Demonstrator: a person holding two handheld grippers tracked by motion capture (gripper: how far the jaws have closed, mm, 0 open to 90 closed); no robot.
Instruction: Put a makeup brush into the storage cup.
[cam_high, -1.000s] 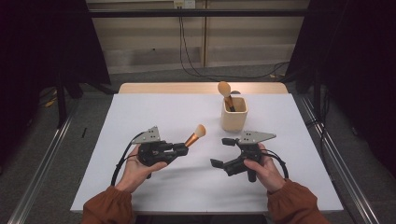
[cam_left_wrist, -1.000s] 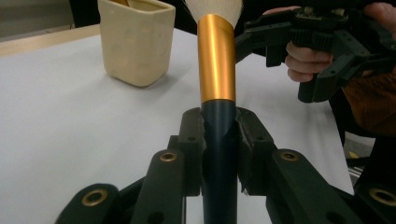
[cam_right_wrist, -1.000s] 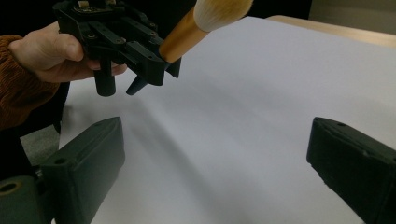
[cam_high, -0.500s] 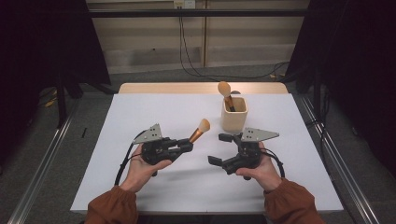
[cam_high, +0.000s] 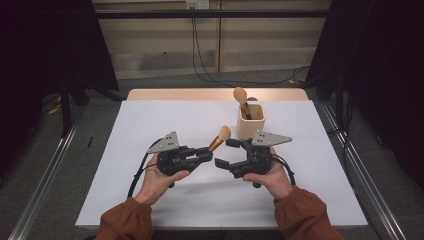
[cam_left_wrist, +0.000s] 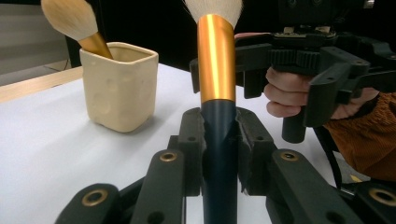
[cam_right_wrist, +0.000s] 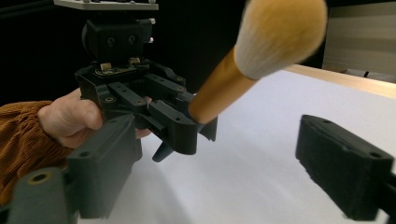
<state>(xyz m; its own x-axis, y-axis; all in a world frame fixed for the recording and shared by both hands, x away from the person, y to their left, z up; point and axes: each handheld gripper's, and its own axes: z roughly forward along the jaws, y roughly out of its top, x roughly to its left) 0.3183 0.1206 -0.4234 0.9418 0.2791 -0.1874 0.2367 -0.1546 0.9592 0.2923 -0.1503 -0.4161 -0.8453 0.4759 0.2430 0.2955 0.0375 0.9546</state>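
Note:
My left gripper (cam_high: 206, 151) is shut on the dark handle of a makeup brush (cam_high: 219, 139) with a gold ferrule and pale bristles; the brush (cam_left_wrist: 215, 60) angles up and to the right. Just to its right, my right gripper (cam_high: 225, 153) faces it, open. Its jaws have just been closing, and nothing is pressed between them. In the right gripper view the bristle head (cam_right_wrist: 279, 35) hovers above and ahead of the gap of the right gripper (cam_right_wrist: 215, 140). A cream cup (cam_high: 251, 121) behind holds a second brush (cam_high: 241, 96).
Both hands work over a white sheet (cam_high: 150, 120) on the table, whose wooden far edge (cam_high: 190, 94) shows behind it. The cream cup (cam_left_wrist: 122, 88) stands close behind the right gripper. Dark curtains and metal rails flank the table.
The left gripper has carried the brush a little right and up, toward the right gripper. The right gripper has shifted slightly left, and its jaws stand somewhat narrower.

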